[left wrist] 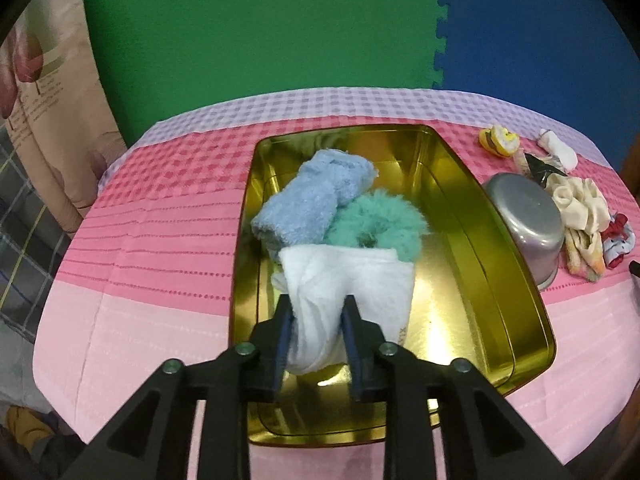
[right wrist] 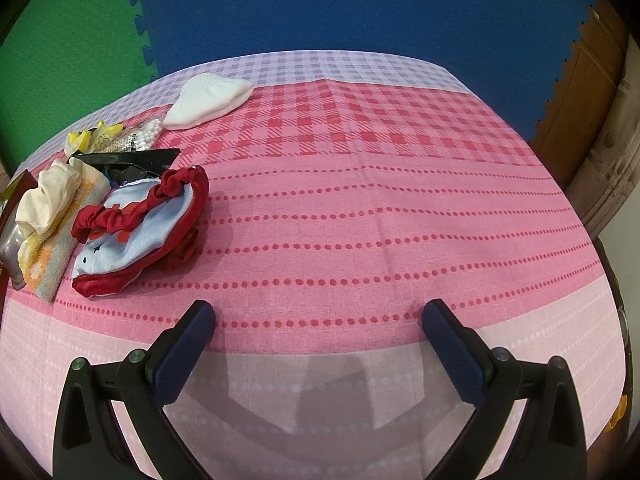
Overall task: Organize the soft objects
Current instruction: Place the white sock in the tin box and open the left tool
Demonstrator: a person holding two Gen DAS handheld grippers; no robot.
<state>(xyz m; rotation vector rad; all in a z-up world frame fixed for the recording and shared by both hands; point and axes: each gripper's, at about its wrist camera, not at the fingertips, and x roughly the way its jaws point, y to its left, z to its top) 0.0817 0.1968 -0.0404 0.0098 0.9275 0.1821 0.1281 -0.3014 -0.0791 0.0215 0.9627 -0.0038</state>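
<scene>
A gold metal tin [left wrist: 508,280] lies on the pink checked tablecloth. In it are a rolled light-blue fluffy cloth [left wrist: 308,200] and a teal fluffy scrunchie [left wrist: 380,224]. My left gripper [left wrist: 318,312] is shut on a white cloth [left wrist: 360,280] and holds it over the near part of the tin. My right gripper [right wrist: 318,316] is open and empty above bare tablecloth. To its left lie a red scrunchie [right wrist: 132,208] on a light-blue and red cloth [right wrist: 120,256], a cream cloth [right wrist: 48,196] on a striped towel [right wrist: 52,268], and a white sock [right wrist: 208,100] farther back.
An upturned grey metal bowl [left wrist: 528,220] stands right of the tin, with the pile of soft items [left wrist: 580,208] beyond it. A black clip [right wrist: 132,160], a yellow item [right wrist: 88,136] and a packet of white beads [right wrist: 140,140] lie in the pile. Green and blue foam mats form the back wall.
</scene>
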